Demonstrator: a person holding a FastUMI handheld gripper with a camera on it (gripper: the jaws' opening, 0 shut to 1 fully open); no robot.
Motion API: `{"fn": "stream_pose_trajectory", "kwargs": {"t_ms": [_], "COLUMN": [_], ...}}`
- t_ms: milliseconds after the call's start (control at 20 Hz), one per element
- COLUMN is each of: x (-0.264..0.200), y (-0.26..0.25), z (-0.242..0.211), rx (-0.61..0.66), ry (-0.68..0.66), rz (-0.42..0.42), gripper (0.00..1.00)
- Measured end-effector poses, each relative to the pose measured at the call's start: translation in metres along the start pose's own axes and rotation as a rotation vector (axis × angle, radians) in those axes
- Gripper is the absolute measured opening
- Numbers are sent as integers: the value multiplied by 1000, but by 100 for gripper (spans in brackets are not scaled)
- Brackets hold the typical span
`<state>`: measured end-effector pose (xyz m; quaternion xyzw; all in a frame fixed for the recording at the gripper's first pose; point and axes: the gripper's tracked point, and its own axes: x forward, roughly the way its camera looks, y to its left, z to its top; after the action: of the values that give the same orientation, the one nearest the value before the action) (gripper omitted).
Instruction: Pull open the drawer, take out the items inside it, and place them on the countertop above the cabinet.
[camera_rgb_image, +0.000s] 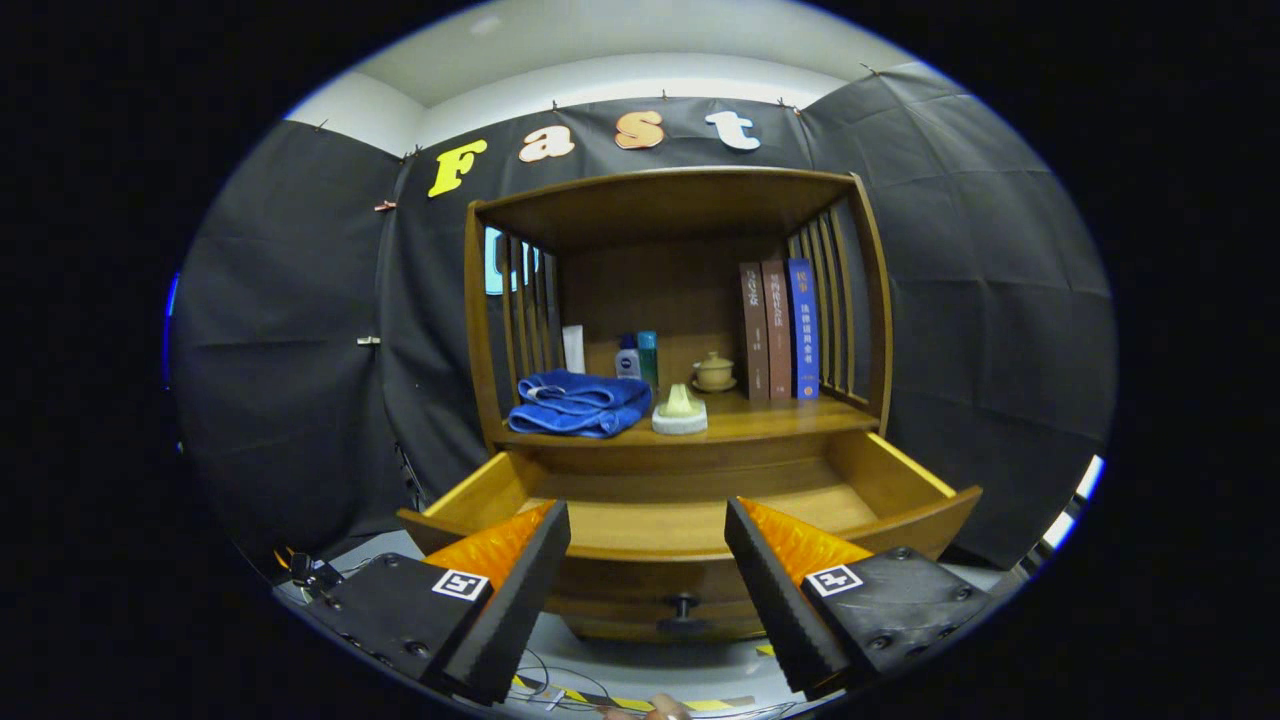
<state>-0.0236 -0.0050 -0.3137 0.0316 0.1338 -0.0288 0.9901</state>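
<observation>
1. Gripper view: the claw (647, 520) is spread wide, its two fingers (520, 580) apart and pinching nothing; they hover in front of the cabinet, level with the drawer's front edge.
2. The wooden drawer (900, 475) is pulled out toward the claw. Its front panel, with a small dark knob (683, 605), sits between and just beyond the fingers. The part of the drawer's floor that shows is bare wood; the near strip behind the front panel is hidden.
3. Above the drawer is the cabinet's tabletop (790, 415), roofed by a wooden frame with slatted sides.
4. On the tabletop, toward the left, lies a folded blue towel (578, 403).
5. Just beside the towel, on its right, sits a white round dish holding a pale object (680, 410).
6. Behind the towel stand a white tube (573, 348) and two small bottles (638, 357), close together.
7. A small lidded cup on a saucer (714, 372) stands farther back, right of the bottles.
8. Three books (780, 330) stand upright against the right-hand slats, touching one another.
9. A fingertip of a person (665, 708) shows below the claw.
</observation>
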Motion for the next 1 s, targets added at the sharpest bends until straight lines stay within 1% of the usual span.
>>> {"fn": "stream_pose_trajectory", "kwargs": {"t_ms": [150,400,650,900,1000], "x": [3,23,41,45,52], "y": [-12,-24,-31,-34,-34], "z": [-45,-78,-92,-92,-88], "rx": [17,10,14,-14,-12], "ry": [85,148,188,174,171], "rz": [-33,-65,-88,-110,-107], "gripper": [99,100,100,98,99]}}
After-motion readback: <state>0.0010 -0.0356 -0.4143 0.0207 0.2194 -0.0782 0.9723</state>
